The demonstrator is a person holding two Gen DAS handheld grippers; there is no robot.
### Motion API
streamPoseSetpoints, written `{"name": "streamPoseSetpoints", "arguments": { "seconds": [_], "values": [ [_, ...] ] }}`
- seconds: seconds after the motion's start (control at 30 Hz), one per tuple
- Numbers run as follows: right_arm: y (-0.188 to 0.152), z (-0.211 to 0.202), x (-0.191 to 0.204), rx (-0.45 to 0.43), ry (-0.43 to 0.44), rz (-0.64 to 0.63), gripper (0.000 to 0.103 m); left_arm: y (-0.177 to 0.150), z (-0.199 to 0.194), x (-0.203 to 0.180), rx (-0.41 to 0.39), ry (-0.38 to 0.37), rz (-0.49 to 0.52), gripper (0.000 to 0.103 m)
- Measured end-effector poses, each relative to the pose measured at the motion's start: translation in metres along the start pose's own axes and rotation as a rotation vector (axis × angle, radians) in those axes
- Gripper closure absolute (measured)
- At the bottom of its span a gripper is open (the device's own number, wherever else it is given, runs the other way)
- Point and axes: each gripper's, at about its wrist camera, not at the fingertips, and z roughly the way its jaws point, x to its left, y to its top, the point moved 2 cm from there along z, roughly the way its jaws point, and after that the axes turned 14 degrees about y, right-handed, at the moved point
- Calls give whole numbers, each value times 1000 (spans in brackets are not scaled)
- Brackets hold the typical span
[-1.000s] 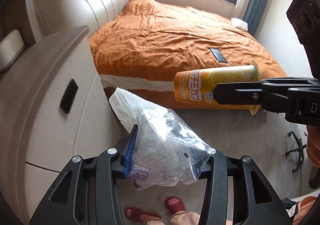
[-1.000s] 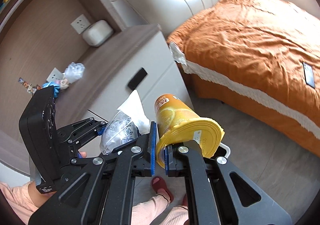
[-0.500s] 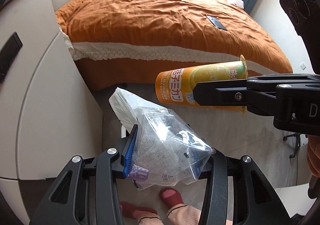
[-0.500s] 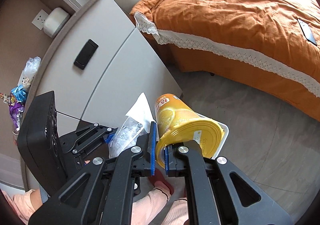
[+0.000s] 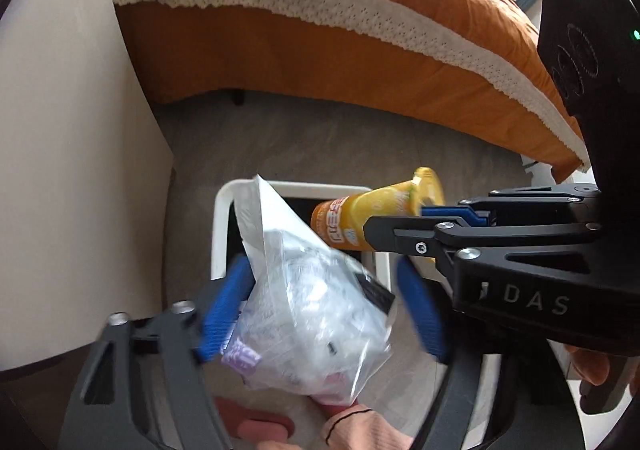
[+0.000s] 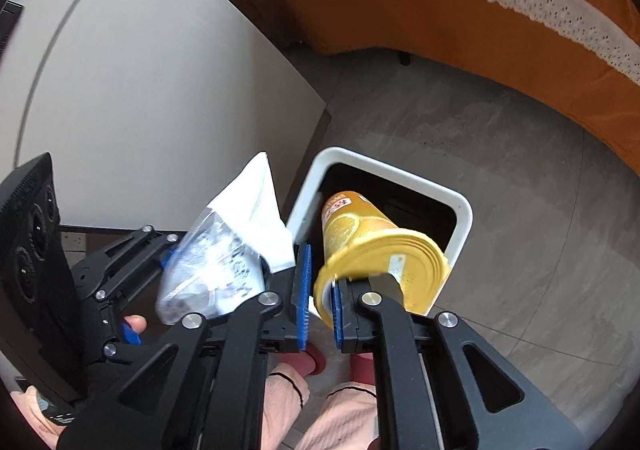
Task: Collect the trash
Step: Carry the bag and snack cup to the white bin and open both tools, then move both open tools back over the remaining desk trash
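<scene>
Both grippers point steeply down over a white-rimmed trash bin [image 6: 460,210] that stands on the grey floor [image 6: 500,154], in the gap between a pale cabinet [image 6: 140,90] and the orange bed [image 5: 320,30] with its white lace trim. The bin's near-left corner sits close to the cabinet's side; toward the bed the floor lies open.

The left gripper [image 5: 320,310] has just been opening: its blue fingers [image 5: 224,310] now stand wide apart, blurred, with the clear plastic bag [image 5: 312,314] loose between them, the right finger well clear of it. The bag hangs above the bin's left rim, its white top corner pointing up and a purple label at its lower edge too smeared to read.

The right gripper [image 6: 320,298] has also just been opening; a gap shows between its blue fingers, and the yellow rim of the orange cup [image 6: 360,234] lies beside the right finger, no longer pinched. The cup tilts bottom-first into the bin's dark mouth. It carries an orange-slice picture and white characters, partly readable. "DAS" is printed on the right gripper's body.
</scene>
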Motion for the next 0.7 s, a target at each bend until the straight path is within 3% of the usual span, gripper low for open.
{"name": "streamPoseSetpoints", "arguments": {
  "seconds": [0.03, 0.07, 0.17, 0.33, 0.53, 0.7],
  "values": [
    [1, 11, -9, 23, 7, 21, 4, -2, 8, 2, 7, -7, -15, 5],
    [0, 20, -17, 26, 25, 47, 9, -5, 22, 6, 31, -13, -40, 5],
    [-2, 44, -38, 52, 22, 101, 4, -13, 50, 10, 79, 5, -61, 5],
    [-6, 50, -44, 71, -18, 108, 4, -19, 53, 12, 102, 31, -52, 5],
    [3, 16, -17, 52, -24, 86, 4, -14, 9, 19, 63, 63, -71, 5],
    [10, -37, 21, -1, -13, 48, 4, 1, -57, 18, -20, 75, -112, 5]
  ]
}}
